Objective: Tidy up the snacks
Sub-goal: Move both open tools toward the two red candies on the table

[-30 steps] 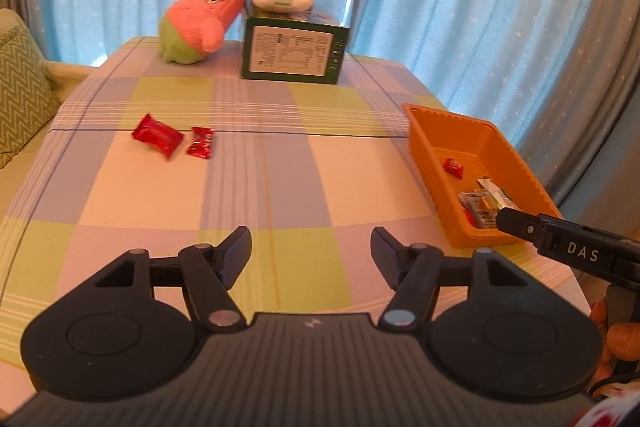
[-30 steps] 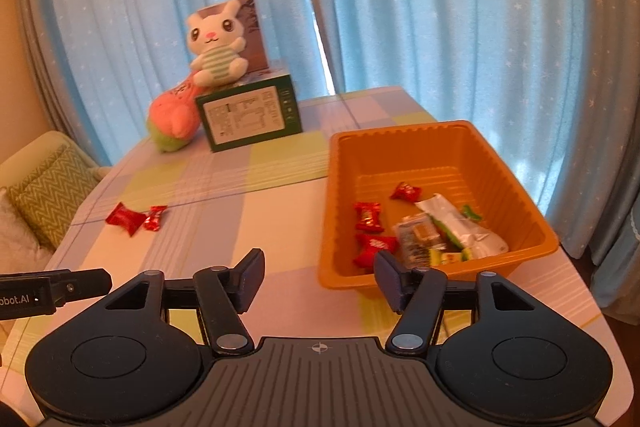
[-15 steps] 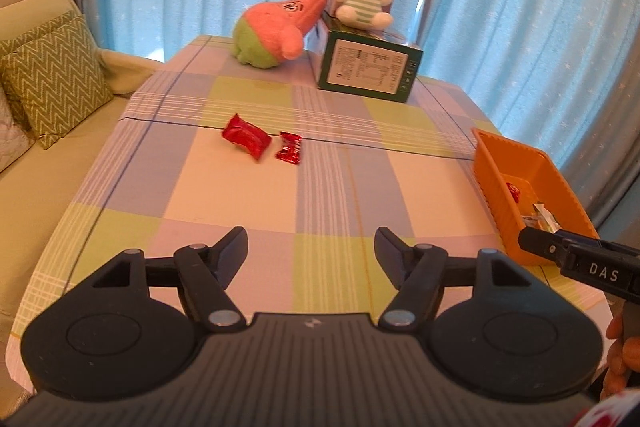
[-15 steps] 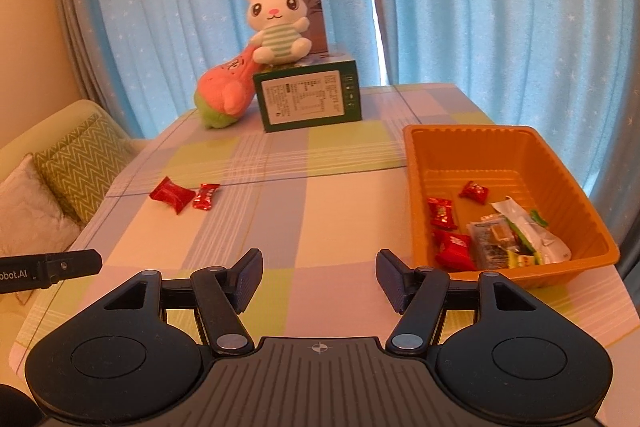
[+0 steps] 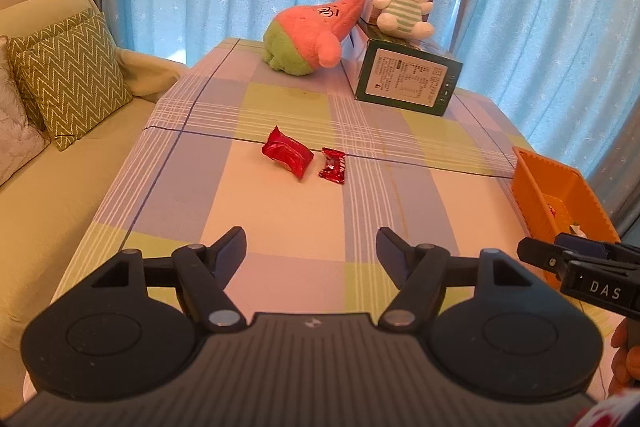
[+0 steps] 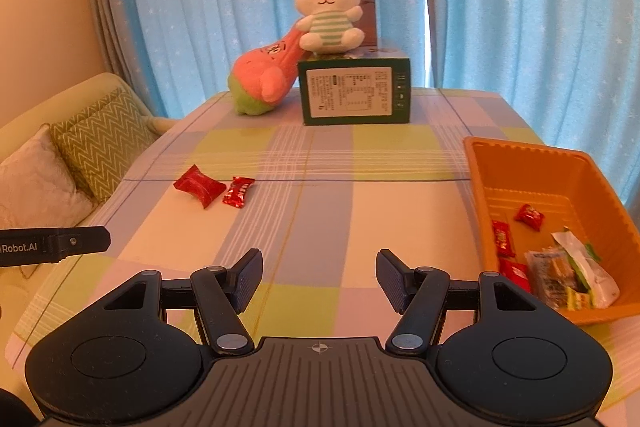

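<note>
Two red snacks lie side by side on the checked tablecloth: a larger red packet (image 5: 288, 155) (image 6: 199, 187) and a small red candy (image 5: 333, 166) (image 6: 238, 191) right of it. The orange basket (image 6: 520, 147) (image 5: 560, 195) stands at the table's right edge and holds several wrapped snacks (image 6: 560, 267). My left gripper (image 5: 311, 247) is open and empty over the near table, the two snacks well ahead of it. My right gripper (image 6: 319, 275) is open and empty too, with the basket to its right. Each view catches the other gripper's finger at its edge.
A green box (image 5: 408, 83) with a white bunny plush (image 5: 402, 3) on top stands at the table's far end. A pink and green plush (image 5: 312, 35) leans against it. A sofa with zigzag cushions (image 5: 68, 79) lies along the left. Blue curtains hang behind.
Both grippers have swung left: the two red snacks now sit near the middle of each view and the basket has slid to the right edge. The left jaws stand slightly wider.
</note>
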Tool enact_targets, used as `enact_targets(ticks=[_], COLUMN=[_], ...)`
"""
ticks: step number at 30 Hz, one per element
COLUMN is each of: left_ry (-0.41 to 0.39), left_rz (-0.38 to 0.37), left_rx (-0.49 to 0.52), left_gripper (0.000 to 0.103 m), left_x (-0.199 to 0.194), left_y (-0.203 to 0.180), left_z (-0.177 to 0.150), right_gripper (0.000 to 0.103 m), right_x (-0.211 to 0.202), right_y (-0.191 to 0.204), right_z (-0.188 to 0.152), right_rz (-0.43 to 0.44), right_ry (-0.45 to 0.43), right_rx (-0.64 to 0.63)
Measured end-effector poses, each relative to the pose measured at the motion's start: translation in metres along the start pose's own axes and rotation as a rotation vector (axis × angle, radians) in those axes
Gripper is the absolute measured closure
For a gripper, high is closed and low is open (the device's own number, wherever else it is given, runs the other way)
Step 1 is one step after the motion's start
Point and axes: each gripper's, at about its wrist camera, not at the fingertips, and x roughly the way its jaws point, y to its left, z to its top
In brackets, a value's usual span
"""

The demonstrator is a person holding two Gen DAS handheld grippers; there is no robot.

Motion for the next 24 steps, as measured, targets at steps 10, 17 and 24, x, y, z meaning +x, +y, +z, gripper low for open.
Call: enact_targets(ticks=[10,17,24], left_ry=[0.019,0.007,0.015], left_rz=[0.038,0.076,0.067], left_rx=[0.006,-0.022,-0.020], left_gripper=[0.034,0.034,0.036], left_x=[0.055,0.098,0.133], left_y=[0.026,0.048,0.062], left_z=[0.016,0.024,0.037], right_gripper=[0.040,0.041,0.054], right_x=[0.067,0.122,0.175], right_y=[0.020,0.032,0.043], right_z=[0.021,0.031,0.034], right_rz=[0.063,0.096,0.143], right_ry=[0.016,0.019,0.045], right_rx=[-0.011,-0.030,-0.033])
